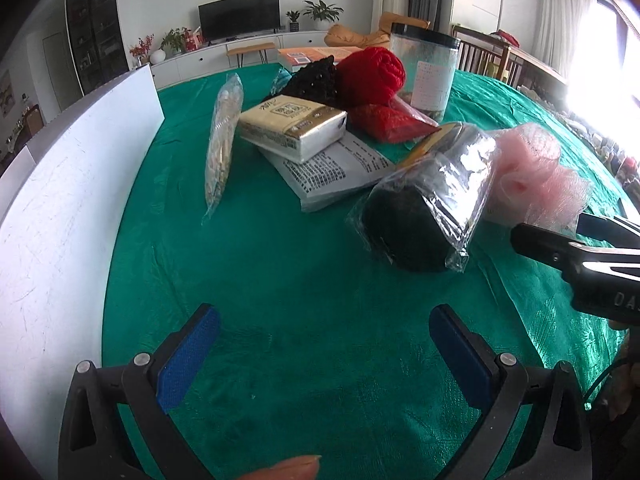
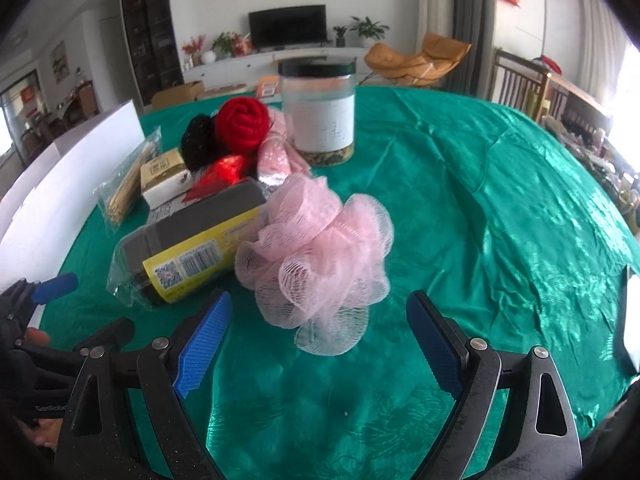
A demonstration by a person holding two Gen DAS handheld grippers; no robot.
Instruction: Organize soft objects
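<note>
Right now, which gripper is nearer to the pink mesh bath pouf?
The right. The right gripper is open with the pink mesh pouf just ahead of its fingertips. The left gripper, also open, sits off to the pouf's left, facing bare green cloth short of the bagged sponge.

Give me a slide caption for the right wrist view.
Open right gripper faces a pink mesh bath pouf on the green tablecloth, beside a bagged sponge.

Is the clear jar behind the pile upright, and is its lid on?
Upright, lid on: the jar stands on its base with the black lid capping it.
</note>
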